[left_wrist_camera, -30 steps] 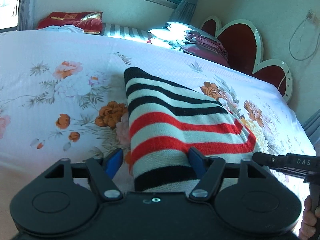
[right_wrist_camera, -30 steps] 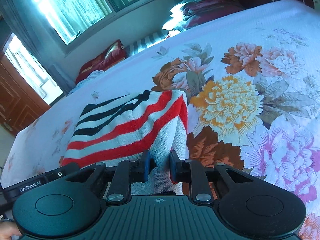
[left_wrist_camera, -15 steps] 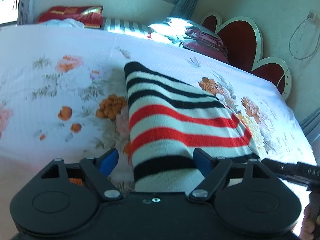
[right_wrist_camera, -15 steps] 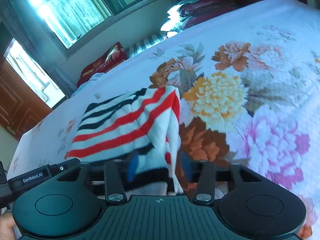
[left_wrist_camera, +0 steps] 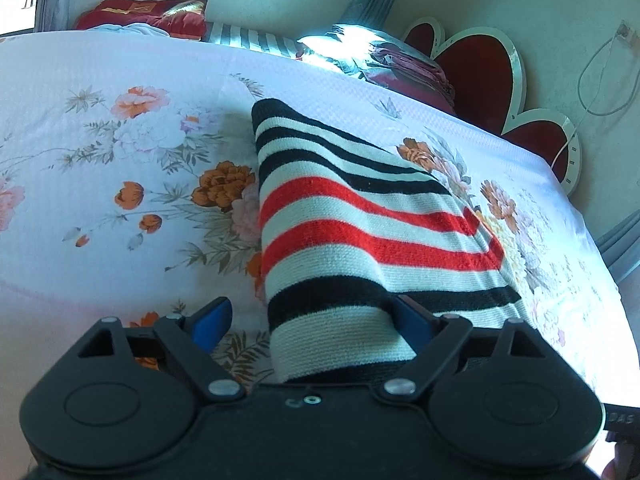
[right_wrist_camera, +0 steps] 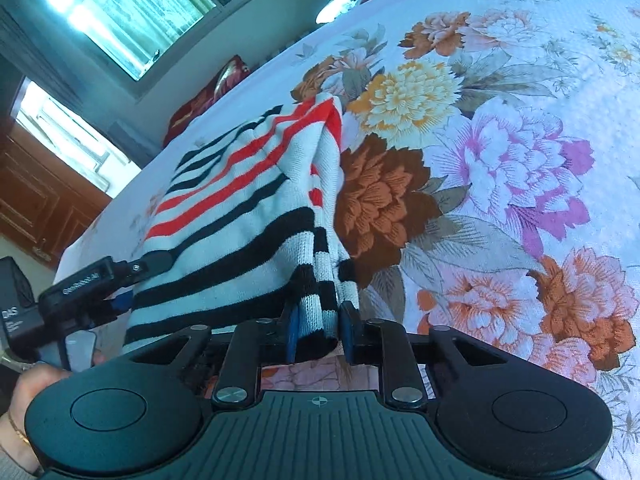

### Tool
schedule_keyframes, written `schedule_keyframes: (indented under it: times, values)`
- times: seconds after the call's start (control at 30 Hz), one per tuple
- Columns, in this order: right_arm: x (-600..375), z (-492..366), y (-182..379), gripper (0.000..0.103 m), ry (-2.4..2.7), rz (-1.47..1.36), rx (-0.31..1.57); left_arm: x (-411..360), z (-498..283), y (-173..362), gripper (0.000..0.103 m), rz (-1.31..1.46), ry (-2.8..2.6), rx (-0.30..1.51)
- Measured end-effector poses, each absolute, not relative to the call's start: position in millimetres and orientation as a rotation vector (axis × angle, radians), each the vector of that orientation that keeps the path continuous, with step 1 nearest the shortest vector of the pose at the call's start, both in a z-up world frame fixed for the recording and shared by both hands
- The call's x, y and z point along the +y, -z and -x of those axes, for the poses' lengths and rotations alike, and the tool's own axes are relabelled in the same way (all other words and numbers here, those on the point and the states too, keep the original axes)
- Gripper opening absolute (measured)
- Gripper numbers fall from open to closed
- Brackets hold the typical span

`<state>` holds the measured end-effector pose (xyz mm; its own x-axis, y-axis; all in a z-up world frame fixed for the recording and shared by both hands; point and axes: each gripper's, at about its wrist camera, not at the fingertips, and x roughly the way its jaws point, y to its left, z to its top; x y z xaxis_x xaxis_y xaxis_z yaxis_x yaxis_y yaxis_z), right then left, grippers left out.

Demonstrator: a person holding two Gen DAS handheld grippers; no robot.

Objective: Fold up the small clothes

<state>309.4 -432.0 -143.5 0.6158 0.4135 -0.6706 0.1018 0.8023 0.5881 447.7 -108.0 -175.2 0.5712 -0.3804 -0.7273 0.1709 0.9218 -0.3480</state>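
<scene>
A small knitted garment [left_wrist_camera: 352, 216] with black, red and white stripes lies folded on the flowered bed sheet [left_wrist_camera: 120, 128]. My left gripper [left_wrist_camera: 308, 316] is open, its blue fingers [left_wrist_camera: 210, 316] wide apart around the garment's near left edge. In the right wrist view the garment [right_wrist_camera: 248, 200] is bunched and lifted at its near right corner. My right gripper [right_wrist_camera: 318, 330] is shut on that striped corner. The left gripper [right_wrist_camera: 108, 276] shows at the garment's far side in that view.
Pillows and folded bedding [left_wrist_camera: 400, 68] lie at the head of the bed by a red heart-shaped headboard [left_wrist_camera: 472, 60]. A red cushion [left_wrist_camera: 140, 12] lies at the far left. A window [right_wrist_camera: 132, 12] and wooden door [right_wrist_camera: 36, 208] stand beyond the bed.
My right gripper opened half a second ago and has shut again on the garment's near corner. My left gripper stayed open and moved slightly nearer the garment's edge.
</scene>
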Motion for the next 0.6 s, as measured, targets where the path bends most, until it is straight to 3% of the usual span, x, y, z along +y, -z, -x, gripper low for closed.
schedule_keyframes:
  times: [0.23,0.3,0.37,0.6]
  values:
    - [-429,-312,140,0.022,-0.216,-0.507,0.908,-108,-449,176,0.091,0.259,0.326,0.918]
    - [-433,-316,131,0.06,-0.207,-0.506,0.885,-108,-450,174,0.09,0.265,0.324,0.923]
    - [-442,-325,126,0.075,-0.188,-0.536,0.842,-109,-451,174,0.089,0.268,0.329,0.929]
    - [-455,-383,142,0.075,-0.209,-0.656,0.851,-120,-460,177,0.089,0.287,0.344,0.944]
